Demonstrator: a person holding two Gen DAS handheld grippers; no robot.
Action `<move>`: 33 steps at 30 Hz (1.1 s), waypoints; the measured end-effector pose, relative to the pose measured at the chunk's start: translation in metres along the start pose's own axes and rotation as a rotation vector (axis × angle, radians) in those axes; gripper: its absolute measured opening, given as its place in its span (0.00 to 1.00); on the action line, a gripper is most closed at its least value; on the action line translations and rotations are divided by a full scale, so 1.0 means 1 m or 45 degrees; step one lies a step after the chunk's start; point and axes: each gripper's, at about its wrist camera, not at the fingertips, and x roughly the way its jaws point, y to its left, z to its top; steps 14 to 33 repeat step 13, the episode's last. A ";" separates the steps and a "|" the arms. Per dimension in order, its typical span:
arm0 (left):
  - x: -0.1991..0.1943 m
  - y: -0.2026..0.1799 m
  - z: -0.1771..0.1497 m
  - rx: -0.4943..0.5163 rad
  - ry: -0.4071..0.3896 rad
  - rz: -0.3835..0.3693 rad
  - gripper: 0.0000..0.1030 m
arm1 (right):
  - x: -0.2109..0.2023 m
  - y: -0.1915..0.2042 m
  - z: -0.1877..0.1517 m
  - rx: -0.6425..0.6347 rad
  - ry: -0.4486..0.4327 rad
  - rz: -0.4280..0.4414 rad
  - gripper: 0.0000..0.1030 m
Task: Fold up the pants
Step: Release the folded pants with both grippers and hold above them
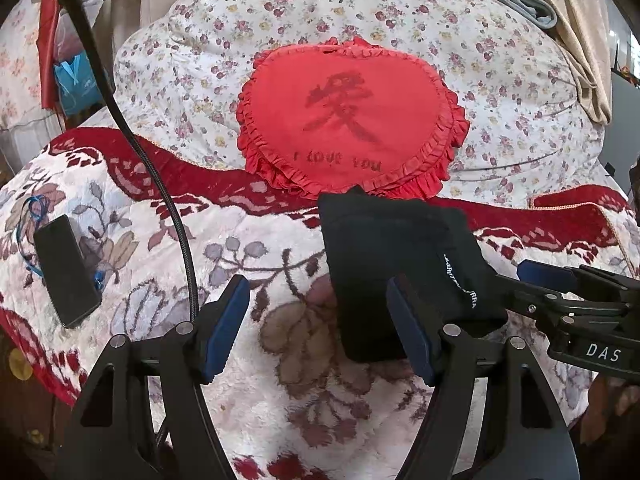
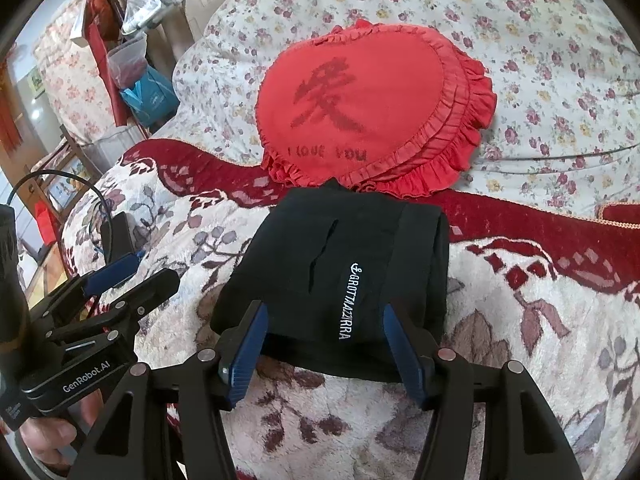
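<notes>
Black pants (image 2: 340, 264): folded into a compact, thick rectangle on the floral blanket (image 2: 520, 352) of the bed; white lettering runs along the top layer, parallel to the long axis.

Long axis: runs away from both cameras, from the near edge at the claws toward the red heart-shaped pillow (image 2: 360, 112); far corner just touches or overlaps the pillow's frill — cannot tell which.

Right claw (image 2: 326, 350): wide open, pads straddling the near end of the bundle, one on each side of the lettering; directly in line with the long axis, so the nearer of the two.

Left claw (image 1: 316, 328): wide open, holding nothing; bundle lies ahead and to its right, with only the right pad overlapping the near left part of the pants, the left pad over bare blanket.

Judged stage: folding looks nearly or fully complete — remaining work probably a last press or squaring of the near edge.

Surroundings: black phone (image 1: 66, 270) on the blanket well to the left of the pants; black cable (image 1: 120, 120) crossing above that side; floral quilt (image 1: 500, 80) behind the pillow.

Obstructions: none between claws and pants; the pillow crowds the far end, limiting any push forward.
</notes>
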 end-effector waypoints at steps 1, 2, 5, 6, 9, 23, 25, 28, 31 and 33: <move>0.001 0.000 0.000 -0.002 0.003 0.000 0.69 | 0.000 -0.001 0.000 0.001 0.000 0.002 0.57; 0.001 0.000 -0.001 -0.002 0.006 0.000 0.69 | 0.000 -0.001 0.000 0.002 0.002 0.003 0.57; 0.002 0.001 -0.002 -0.005 0.005 0.002 0.69 | 0.000 -0.002 -0.001 0.002 0.002 -0.002 0.57; 0.003 0.002 -0.002 -0.012 0.008 -0.001 0.69 | 0.001 -0.003 -0.002 0.004 0.003 0.000 0.57; 0.006 0.005 -0.004 -0.031 0.015 -0.004 0.69 | 0.003 -0.008 -0.004 0.015 0.009 0.003 0.57; 0.009 0.007 -0.004 -0.035 0.026 0.002 0.69 | 0.003 -0.015 -0.006 0.033 0.008 0.001 0.57; 0.009 0.007 -0.004 -0.035 0.026 0.002 0.69 | 0.003 -0.015 -0.006 0.033 0.008 0.001 0.57; 0.009 0.007 -0.004 -0.035 0.026 0.002 0.69 | 0.003 -0.015 -0.006 0.033 0.008 0.001 0.57; 0.009 0.007 -0.004 -0.035 0.026 0.002 0.69 | 0.003 -0.015 -0.006 0.033 0.008 0.001 0.57; 0.009 0.007 -0.004 -0.035 0.026 0.002 0.69 | 0.003 -0.015 -0.006 0.033 0.008 0.001 0.57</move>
